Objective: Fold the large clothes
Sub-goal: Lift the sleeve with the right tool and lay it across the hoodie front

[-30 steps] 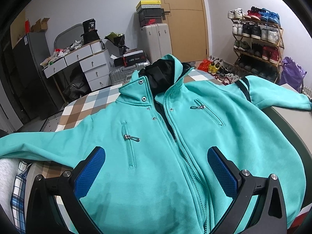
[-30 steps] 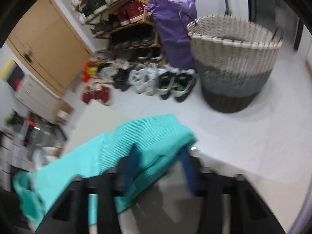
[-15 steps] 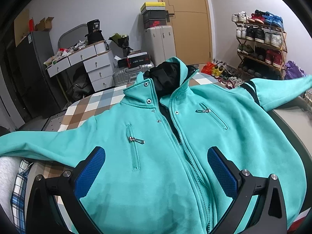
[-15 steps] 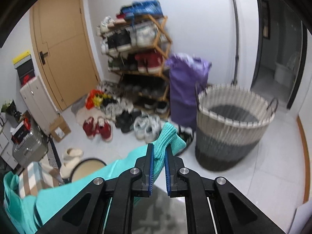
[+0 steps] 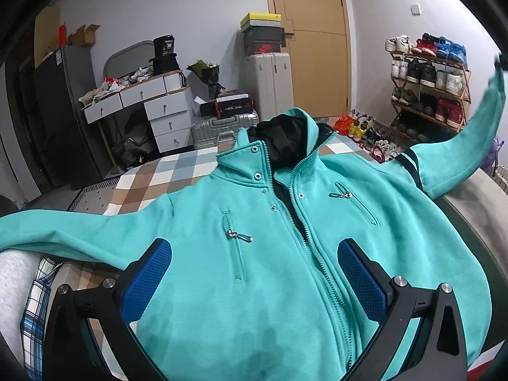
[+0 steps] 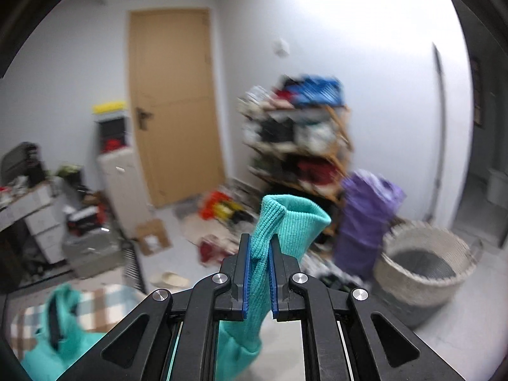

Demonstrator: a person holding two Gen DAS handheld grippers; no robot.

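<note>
Only readable mark: "36" on black box [image 5: 164, 45] atop far-left drawer unit [image 5: 152, 101]; other box labels too small.

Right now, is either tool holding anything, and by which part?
The right tool pinches the teal jacket by its ribbed sleeve cuff; the left tool holds nothing.

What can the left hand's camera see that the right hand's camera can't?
Only the left wrist view shows the front of the teal zip-up hooded jacket spread on the checked brown and white cloth, its other sleeve lying flat, and the open left gripper over it.

Only the right wrist view shows the woven grey and white basket and the right gripper pinching the ribbed teal cuff.

Both show the raised sleeve, the tan wooden door and the wooden shoe rack.
</note>
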